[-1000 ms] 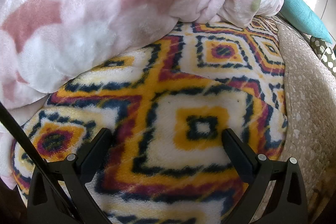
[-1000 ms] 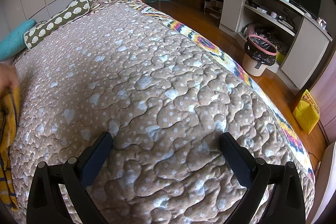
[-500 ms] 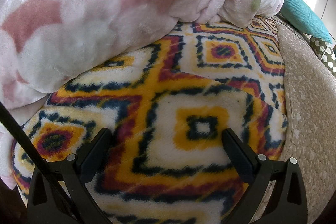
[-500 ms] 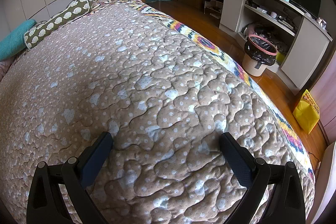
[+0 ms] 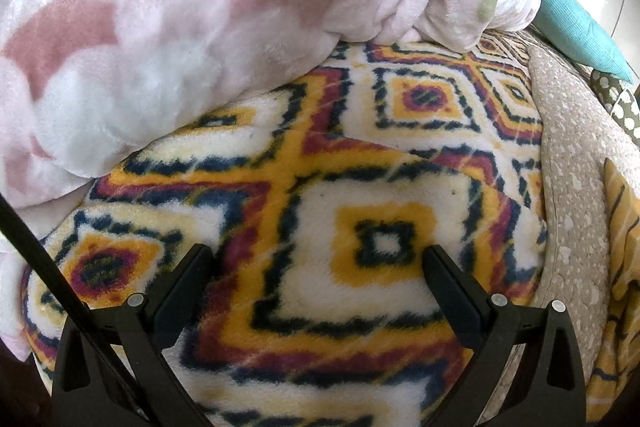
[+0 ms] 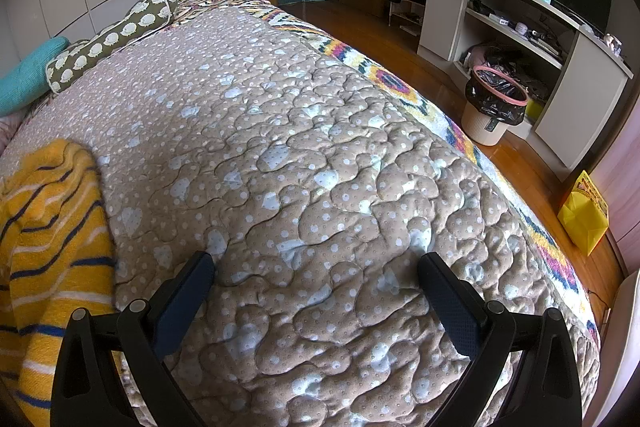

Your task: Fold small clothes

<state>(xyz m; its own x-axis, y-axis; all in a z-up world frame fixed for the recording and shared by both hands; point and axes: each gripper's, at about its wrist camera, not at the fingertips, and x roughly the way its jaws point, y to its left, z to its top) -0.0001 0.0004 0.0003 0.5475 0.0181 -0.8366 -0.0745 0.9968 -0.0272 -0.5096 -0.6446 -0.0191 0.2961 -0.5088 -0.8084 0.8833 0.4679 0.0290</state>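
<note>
A yellow garment with navy and white stripes [image 6: 48, 247] lies crumpled on the beige quilted bedspread [image 6: 320, 147] at the left of the right wrist view. It also shows at the right edge of the left wrist view [image 5: 620, 267]. My right gripper [image 6: 316, 267] is open and empty over the bedspread, just right of the garment. My left gripper [image 5: 316, 259] is open and empty above a diamond-patterned fleece blanket [image 5: 360, 207], left of the garment.
A pink and white fluffy blanket [image 5: 200, 7] is heaped behind the patterned one. A teal pillow [image 6: 28, 75] and a spotted bolster [image 6: 116, 35] lie at the bed's far edge. A bin [image 6: 494, 107], shelving unit [image 6: 520, 27] and yellow bag [image 6: 582, 215] stand on the floor right.
The striped yellow garment has come onto the bedspread at the left of the right wrist view, after being gone half a second ago. Both grippers have stayed still and open.
</note>
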